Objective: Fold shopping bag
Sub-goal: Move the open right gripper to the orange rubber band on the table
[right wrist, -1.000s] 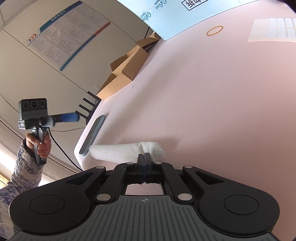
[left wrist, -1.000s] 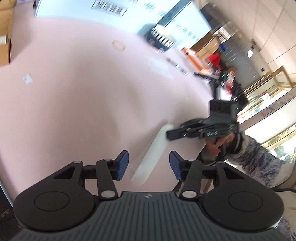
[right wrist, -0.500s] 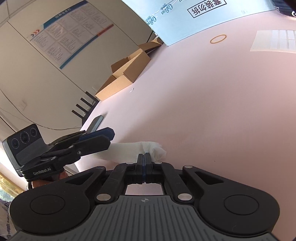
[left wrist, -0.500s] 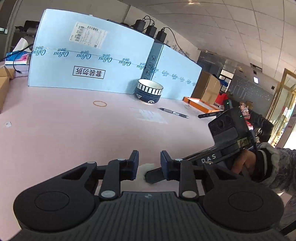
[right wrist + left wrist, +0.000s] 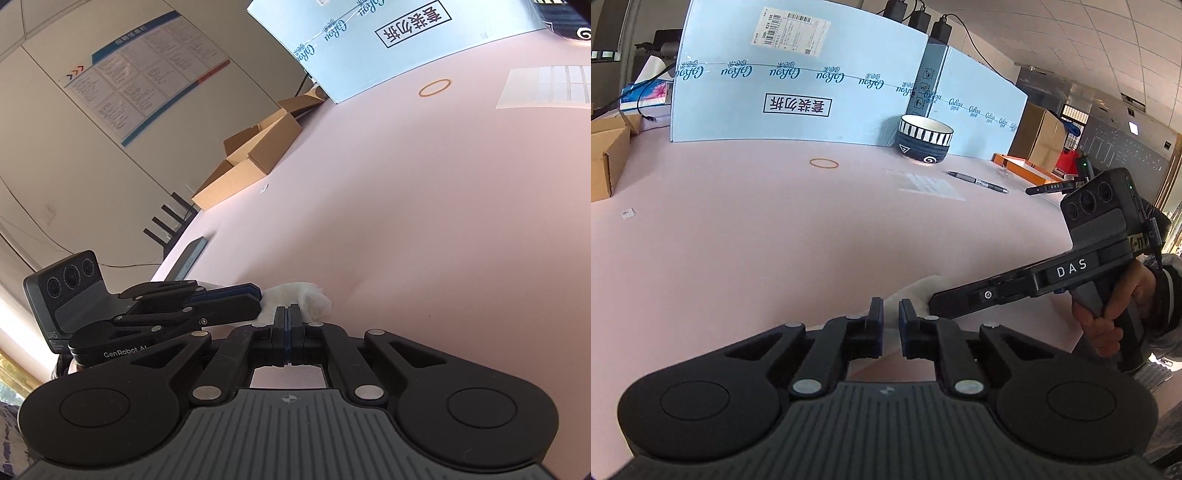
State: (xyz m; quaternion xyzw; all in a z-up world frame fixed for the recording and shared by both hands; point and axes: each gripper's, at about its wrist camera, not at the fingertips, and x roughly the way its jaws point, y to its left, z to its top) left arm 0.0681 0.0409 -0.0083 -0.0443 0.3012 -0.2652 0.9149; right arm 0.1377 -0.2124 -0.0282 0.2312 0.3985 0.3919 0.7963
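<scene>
Both of your grippers meet at the white shopping bag (image 5: pixel 919 290), a rolled strip lying at the near edge of the pink table (image 5: pixel 775 236). Your left gripper (image 5: pixel 891 314) is closing, its jaws narrow around one end of the bag; your right gripper (image 5: pixel 287 317) is clamped tight on the other. Most of the bag hides behind the black fingers. A second ago your left gripper hung wide above the strip.
</scene>
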